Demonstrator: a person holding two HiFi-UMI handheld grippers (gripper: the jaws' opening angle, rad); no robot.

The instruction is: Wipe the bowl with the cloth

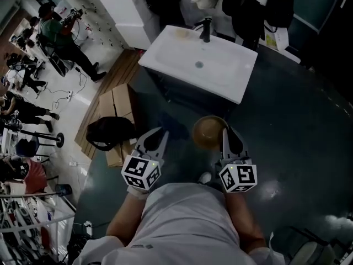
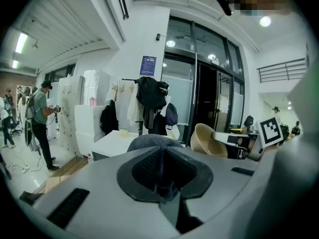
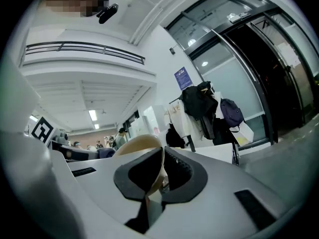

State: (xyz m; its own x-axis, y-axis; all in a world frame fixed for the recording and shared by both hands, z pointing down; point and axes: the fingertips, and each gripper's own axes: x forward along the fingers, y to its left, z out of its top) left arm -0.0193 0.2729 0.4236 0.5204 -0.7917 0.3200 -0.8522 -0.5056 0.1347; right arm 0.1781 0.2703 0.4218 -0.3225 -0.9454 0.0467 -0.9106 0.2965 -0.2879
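Note:
In the head view both grippers are held out over the dark floor in front of the person. A tan bowl [image 1: 207, 132] hangs tilted in the air, and my right gripper [image 1: 225, 132] is shut on its rim. That rim [image 3: 142, 146] runs between the right gripper's [image 3: 160, 172] pads. My left gripper [image 1: 156, 134] is level with the bowl and a hand's width to its left. It [image 2: 162, 172] is shut on a dark grey-blue cloth [image 2: 149, 142] that bulges above the jaws. The left gripper view also has the bowl [image 2: 207, 141] at its right, apart from the cloth.
A white sink unit [image 1: 220, 70] with a black faucet [image 1: 206, 31] stands just ahead. Flat cardboard [image 1: 118, 106] and a black bag [image 1: 110, 131] lie on the floor to the left. Several people [image 1: 60, 37] stand further left. Coats [image 2: 149, 101] hang behind the sink.

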